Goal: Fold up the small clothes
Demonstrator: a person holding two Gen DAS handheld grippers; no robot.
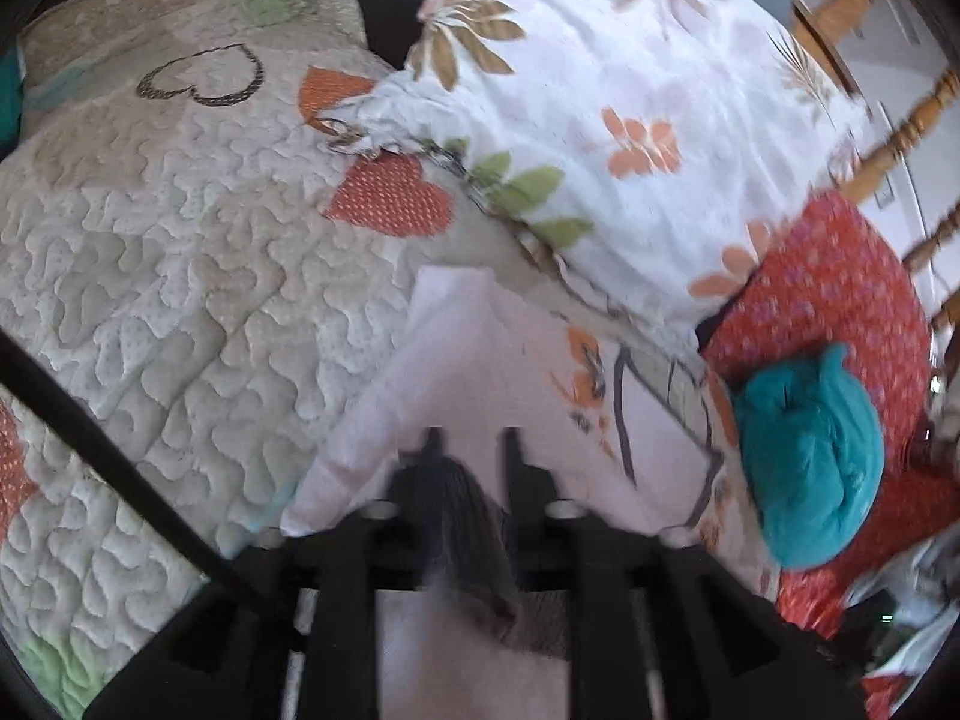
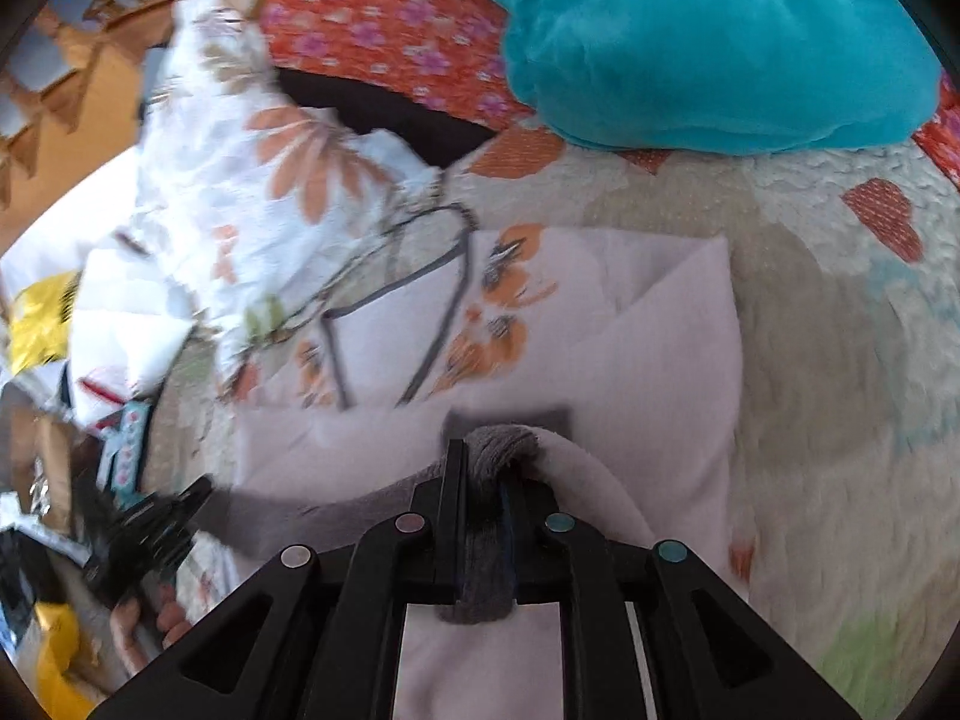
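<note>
A small pale pink garment (image 1: 480, 360) with orange flowers and a grey printed outline lies on the quilted bedspread (image 1: 150, 228), its sleeves folded in. It also shows in the right wrist view (image 2: 660, 348). My left gripper (image 1: 471, 438) is shut on the garment's grey ribbed hem (image 1: 462, 516). My right gripper (image 2: 486, 456) is shut on the same grey hem (image 2: 483, 540), lifting it over the body. The left gripper appears blurred at the lower left of the right wrist view (image 2: 144, 534).
A white floral pillow (image 1: 630, 108) lies behind the garment. A teal fleece bundle (image 1: 810, 462) sits on a red floral cloth (image 1: 840, 288) to the right. Wooden chair spindles (image 1: 900, 132) stand at the far right. Clutter and a yellow bag (image 2: 42, 318) lie off the bed's left.
</note>
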